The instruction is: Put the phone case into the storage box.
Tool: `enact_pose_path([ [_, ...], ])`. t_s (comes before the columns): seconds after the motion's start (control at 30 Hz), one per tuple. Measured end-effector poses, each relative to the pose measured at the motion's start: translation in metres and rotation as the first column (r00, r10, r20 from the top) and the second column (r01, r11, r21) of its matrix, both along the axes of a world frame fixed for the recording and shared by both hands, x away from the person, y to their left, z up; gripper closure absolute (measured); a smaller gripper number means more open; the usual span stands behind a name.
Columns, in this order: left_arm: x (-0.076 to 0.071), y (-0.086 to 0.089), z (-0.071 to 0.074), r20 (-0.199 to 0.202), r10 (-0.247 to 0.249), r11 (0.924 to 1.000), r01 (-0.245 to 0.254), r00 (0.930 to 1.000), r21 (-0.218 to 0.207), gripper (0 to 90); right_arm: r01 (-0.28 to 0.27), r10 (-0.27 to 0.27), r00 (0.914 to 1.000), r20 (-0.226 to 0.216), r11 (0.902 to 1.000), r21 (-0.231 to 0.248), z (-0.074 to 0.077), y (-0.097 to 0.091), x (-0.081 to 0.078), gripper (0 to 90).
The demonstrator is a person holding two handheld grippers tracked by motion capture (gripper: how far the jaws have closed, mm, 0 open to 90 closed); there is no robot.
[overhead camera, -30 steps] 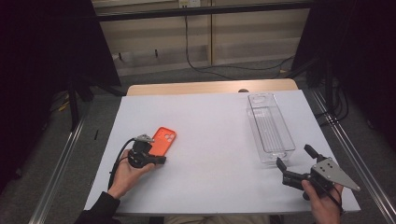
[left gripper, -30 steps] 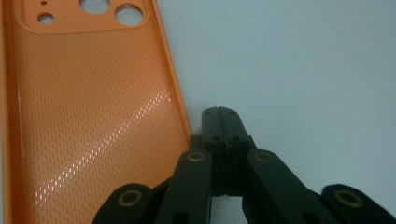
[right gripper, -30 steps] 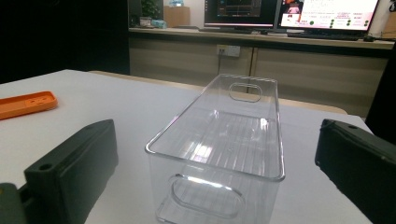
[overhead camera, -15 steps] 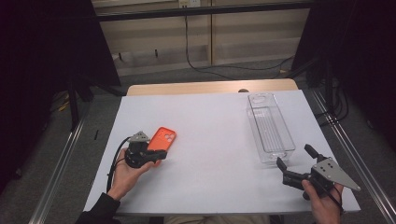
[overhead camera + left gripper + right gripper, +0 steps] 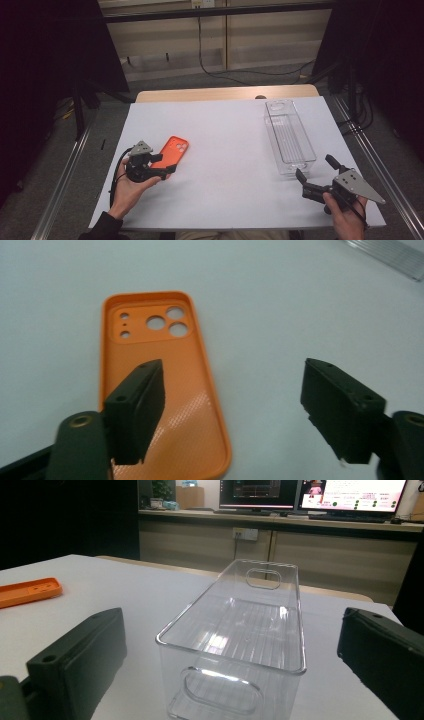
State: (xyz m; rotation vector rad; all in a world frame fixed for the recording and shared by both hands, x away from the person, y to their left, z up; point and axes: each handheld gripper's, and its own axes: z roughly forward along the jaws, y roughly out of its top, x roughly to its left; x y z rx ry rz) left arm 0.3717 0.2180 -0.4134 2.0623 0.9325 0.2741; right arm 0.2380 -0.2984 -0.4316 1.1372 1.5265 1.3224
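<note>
Lying flat on the white table [image 5: 225, 150], inside face up w/ the camera cutouts at its far end, the orange phone case [image 5: 171, 152] is the landmark here. It sits well left of the clear plastic bin [image 5: 289, 137], nothing on or in it. Left hand-held gripper [image 5: 155, 171] is right at the case's near end; its jaws have just been opening and now stand wide, w/ nothing pressed between them. In the left gripper view one jaw hangs over the case [image 5: 160, 385] and the other over bare table to the side, so prob. a release, or a re-line for a better bite on the thin edge; can't tell which. Right hand-held gripper [image 5: 314, 176] is far from the case, across the table at the bin's near end, jaws apart and empty, aimed along the bin [image 5: 240, 630]. Looks parked there to steady or receive. Bin's long open top suits dropping the case in flat.
</note>
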Motion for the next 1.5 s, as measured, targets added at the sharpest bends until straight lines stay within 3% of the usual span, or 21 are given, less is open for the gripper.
enact_pose_path([
  [0.17,0.004,0.012,0.003,-0.009,0.060,0.9982,-0.060,0.9982,0.004,6.0,0.002,-0.002,1.0000,0.002,1.0000,0.001,0.000,0.000,0.000,0.0],
  [0.4,0.013,0.020,0.008,-0.031,0.083,0.9965,-0.082,0.9961,0.010,5.7,-0.001,0.001,1.0000,0.002,1.0000,-0.002,0.000,0.000,0.000,0.0],
  [0.53,0.021,0.020,0.006,-0.064,0.106,0.9938,-0.104,0.9923,0.040,6.2,-0.002,0.002,1.0000,-0.001,1.0000,0.000,0.000,0.000,0.000,0.0],
  [0.6,0.028,0.020,0.006,-0.101,0.108,0.9942,-0.106,0.9890,0.020,6.1,-0.001,0.001,1.0000,-0.001,1.0000,0.000,0.000,0.000,0.001,0.0],
  [0.67,0.033,0.020,0.006,-0.083,0.100,0.9950,-0.100,0.9915,0.011,6.0,-0.002,0.002,1.0000,0.000,1.0000,0.000,0.000,0.000,0.000,0.0],
  [0.73,0.036,0.019,0.006,-0.086,0.119,0.9928,-0.117,0.9891,0.025,5.7,-0.001,0.001,1.0000,0.000,1.0000,0.002,0.000,0.000,0.000,0.0],
  [0.8,0.042,0.018,0.005,-0.106,0.117,0.9928,-0.113,0.9875,0.038,5.6,-0.002,0.002,1.0000,-0.002,1.0000,0.002,0.000,0.000,0.001,0.0],
  [0.87,0.047,0.015,0.004,-0.116,0.113,0.9889,-0.100,0.9867,0.110,5.7,-0.003,0.003,1.0000,0.002,1.0000,0.000,0.000,0.001,0.001,0.0],
  [0.9,0.049,0.014,0.004,-0.118,0.113,0.9877,-0.099,0.9866,0.121,5.7,-0.004,0.004,1.0000,0.001,1.0000,0.002,0.000,0.001,0.001,0.0],
  [1.03,0.053,0.007,0.001,-0.131,0.112,0.9888,-0.098,0.9850,0.113,5.6,-0.003,0.003,1.0000,-0.001,1.0000,0.000,0.000,0.000,0.001,0.0],
  [1.13,0.057,0.001,0.000,-0.141,0.109,0.9853,-0.088,0.9839,0.146,5.6,-0.002,0.002,1.0000,0.003,1.0000,-0.001,0.000,0.000,0.001,0.0],
  [1.37,0.067,-0.009,-0.005,-0.185,0.081,0.9866,-0.052,0.9794,0.155,5.6,-0.002,0.002,1.0000,0.003,1.0000,-0.001,0.000,0.000,0.001,0.0],
  [1.5,0.069,-0.014,-0.005,-0.202,0.068,0.9816,-0.029,0.9769,0.188,5.9,-0.005,0.005,1.0000,-0.002,1.0000,-0.002,0.000,0.001,0.001,0.0],
])
